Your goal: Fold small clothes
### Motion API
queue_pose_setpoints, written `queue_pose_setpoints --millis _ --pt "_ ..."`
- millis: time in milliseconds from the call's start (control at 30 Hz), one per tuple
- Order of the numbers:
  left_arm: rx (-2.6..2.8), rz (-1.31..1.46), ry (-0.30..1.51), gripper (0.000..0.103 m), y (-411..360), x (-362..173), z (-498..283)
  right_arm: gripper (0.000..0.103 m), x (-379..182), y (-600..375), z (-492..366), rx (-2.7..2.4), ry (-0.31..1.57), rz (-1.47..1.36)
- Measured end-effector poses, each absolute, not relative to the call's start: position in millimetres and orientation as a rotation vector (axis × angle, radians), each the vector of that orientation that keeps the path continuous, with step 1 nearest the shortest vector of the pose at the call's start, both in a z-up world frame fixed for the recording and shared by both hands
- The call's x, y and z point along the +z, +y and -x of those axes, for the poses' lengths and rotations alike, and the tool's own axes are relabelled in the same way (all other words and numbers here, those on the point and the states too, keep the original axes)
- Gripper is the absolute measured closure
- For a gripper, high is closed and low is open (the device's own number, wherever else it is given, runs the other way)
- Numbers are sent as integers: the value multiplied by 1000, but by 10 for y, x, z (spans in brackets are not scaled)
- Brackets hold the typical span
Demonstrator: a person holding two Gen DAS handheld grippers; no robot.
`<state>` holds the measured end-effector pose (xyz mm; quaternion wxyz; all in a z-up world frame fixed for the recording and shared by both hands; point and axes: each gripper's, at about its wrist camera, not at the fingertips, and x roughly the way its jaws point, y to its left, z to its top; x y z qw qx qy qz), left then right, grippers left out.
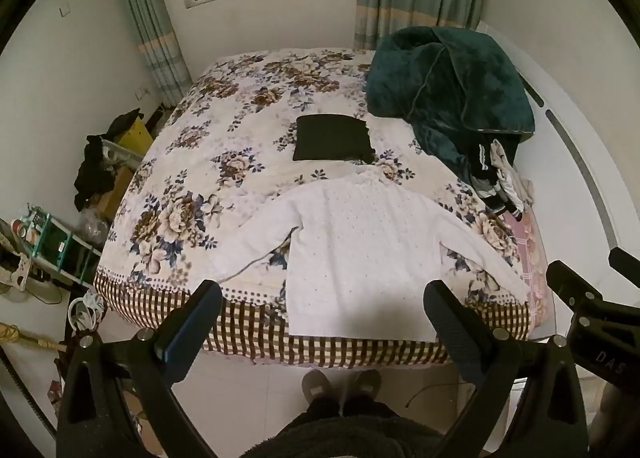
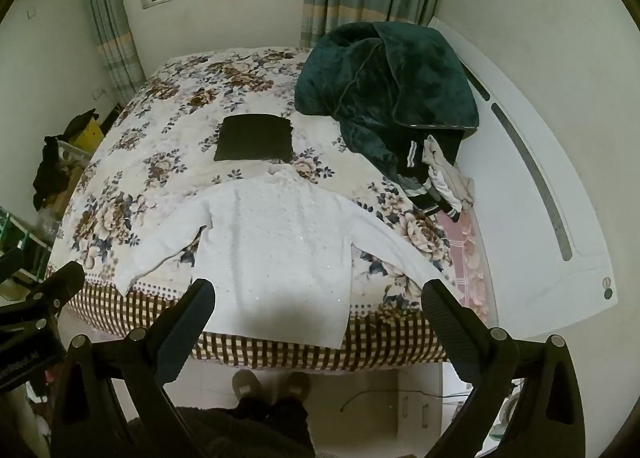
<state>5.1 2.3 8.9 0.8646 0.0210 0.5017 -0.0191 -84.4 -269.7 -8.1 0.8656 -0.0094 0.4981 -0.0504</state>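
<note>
Bed point(image 1: 168, 162), white sweater point(image 1: 360, 250) flat (below hand-held grippers)

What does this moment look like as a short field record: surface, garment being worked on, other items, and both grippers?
surface: bed with floral cover
garment: white sweater spread flat, sleeves out, hem at the near edge
folded item: dark folded cloth beyond the sweater's collar, apart from it
other items: green blanket heaped at the far right; small clothes pile beside it
left gripper: open, holding nothing
right gripper: open, holding nothing
</note>
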Motion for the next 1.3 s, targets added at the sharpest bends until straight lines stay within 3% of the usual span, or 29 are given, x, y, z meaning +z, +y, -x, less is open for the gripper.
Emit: queue_pose_setpoints --millis 1300 --pt "-38 -27 1029 0 -122 196 -45 0 42 -2627 815 -98 1026 25"
